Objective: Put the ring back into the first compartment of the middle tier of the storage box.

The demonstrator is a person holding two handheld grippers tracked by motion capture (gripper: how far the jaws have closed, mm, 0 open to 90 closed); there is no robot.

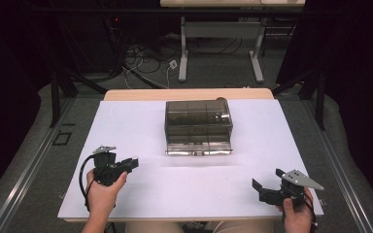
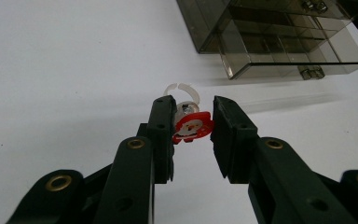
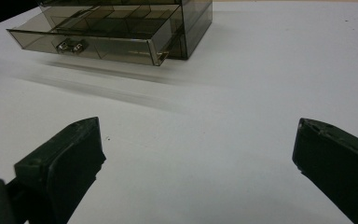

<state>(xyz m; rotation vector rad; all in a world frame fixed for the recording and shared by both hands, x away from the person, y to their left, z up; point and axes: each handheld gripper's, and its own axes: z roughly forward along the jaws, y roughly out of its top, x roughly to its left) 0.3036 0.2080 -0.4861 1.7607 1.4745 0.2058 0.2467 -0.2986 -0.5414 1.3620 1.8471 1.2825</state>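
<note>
Clamped in the left gripper (image 2: 192,125) is a red-and-white ring (image 2: 191,126); right gripper (image 3: 193,163) gapes empty. Smoky drawer box (image 1: 198,125), bottom drawer (image 3: 93,44) pulled out.

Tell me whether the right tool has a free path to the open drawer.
Probably yes. The right tool is open and holds nothing, and only bare white table lies between it and the drawer, which is pulled out toward the person.
</note>
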